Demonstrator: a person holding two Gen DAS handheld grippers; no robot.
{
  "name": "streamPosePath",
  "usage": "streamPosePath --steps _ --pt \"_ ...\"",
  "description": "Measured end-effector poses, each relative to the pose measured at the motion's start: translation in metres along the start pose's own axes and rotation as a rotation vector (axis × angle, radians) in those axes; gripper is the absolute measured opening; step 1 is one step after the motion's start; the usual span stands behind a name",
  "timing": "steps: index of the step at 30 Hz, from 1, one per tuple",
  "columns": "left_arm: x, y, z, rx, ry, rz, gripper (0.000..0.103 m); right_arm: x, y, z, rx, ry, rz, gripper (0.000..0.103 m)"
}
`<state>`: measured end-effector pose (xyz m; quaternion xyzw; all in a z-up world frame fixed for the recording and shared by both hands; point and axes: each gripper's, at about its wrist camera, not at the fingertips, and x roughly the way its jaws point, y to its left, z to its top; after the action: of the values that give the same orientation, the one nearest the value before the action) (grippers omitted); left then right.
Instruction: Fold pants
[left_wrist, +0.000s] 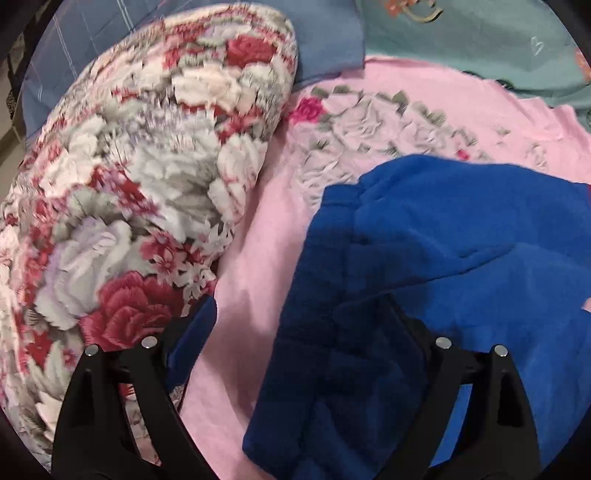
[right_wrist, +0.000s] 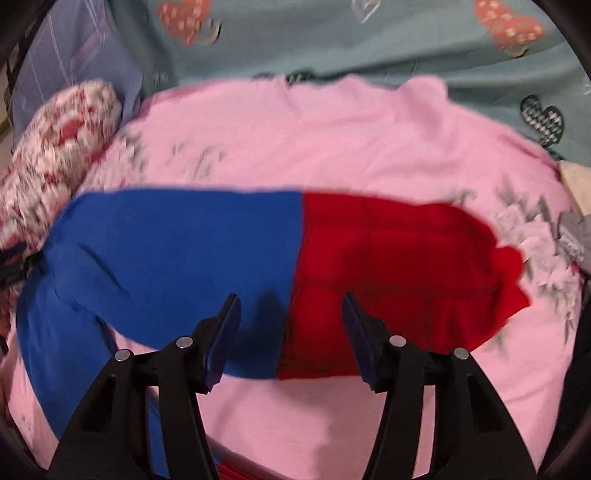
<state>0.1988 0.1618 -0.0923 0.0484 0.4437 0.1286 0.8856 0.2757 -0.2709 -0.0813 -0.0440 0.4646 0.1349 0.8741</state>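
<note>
Two claws are over the bed, both spread and pinching nothing. The right gripper (right_wrist: 291, 314) hovers just above the pants (right_wrist: 280, 258), straddling the seam where blue meets red; they lie crosswise on the pink blanket (right_wrist: 295, 140). The left gripper (left_wrist: 306, 325) hangs over the blue leg end, a rolled floral quilt (left_wrist: 129, 166) at its left. The pants look mid-fold. Next move, I reckon: pinch an edge and carry it across.

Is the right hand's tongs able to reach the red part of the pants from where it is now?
Probably yes. The right tongs stand open just above the pants, near the seam where blue meets the red part. Nothing lies between them and the cloth.
</note>
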Motion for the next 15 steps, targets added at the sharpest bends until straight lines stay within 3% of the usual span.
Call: streamPosePath --steps 1,2,5,6,7,9,12,15 --pt "0.011 0.0 -0.001 0.013 0.036 0.059 0.096 0.014 -0.004 -0.003 0.003 0.053 -0.02 0.058" --pt "0.011 0.0 0.0 0.018 0.04 0.069 0.097 0.021 -0.013 -0.003 0.018 0.067 -0.063 0.057" --pt "-0.008 0.002 0.007 0.017 -0.004 0.081 0.096 0.002 -0.032 0.003 0.078 0.012 -0.368 0.059" --pt "-0.017 0.003 0.012 0.012 -0.041 0.079 0.096 -0.007 -0.032 0.006 0.101 -0.026 -0.343 0.059" --pt "-0.03 0.002 0.02 0.002 -0.096 0.067 0.096 -0.018 -0.031 0.011 0.143 -0.058 -0.216 0.059" --pt "-0.043 -0.006 0.035 0.002 -0.16 0.034 0.096 -0.026 -0.017 0.021 0.169 -0.083 -0.049 0.059" --pt "-0.039 -0.03 0.064 0.02 -0.16 -0.041 0.096 -0.021 0.024 0.043 0.137 -0.092 0.114 0.057" --pt "-0.015 -0.056 0.088 0.019 -0.121 -0.056 0.096 0.007 0.078 0.063 0.088 -0.071 0.21 0.045"
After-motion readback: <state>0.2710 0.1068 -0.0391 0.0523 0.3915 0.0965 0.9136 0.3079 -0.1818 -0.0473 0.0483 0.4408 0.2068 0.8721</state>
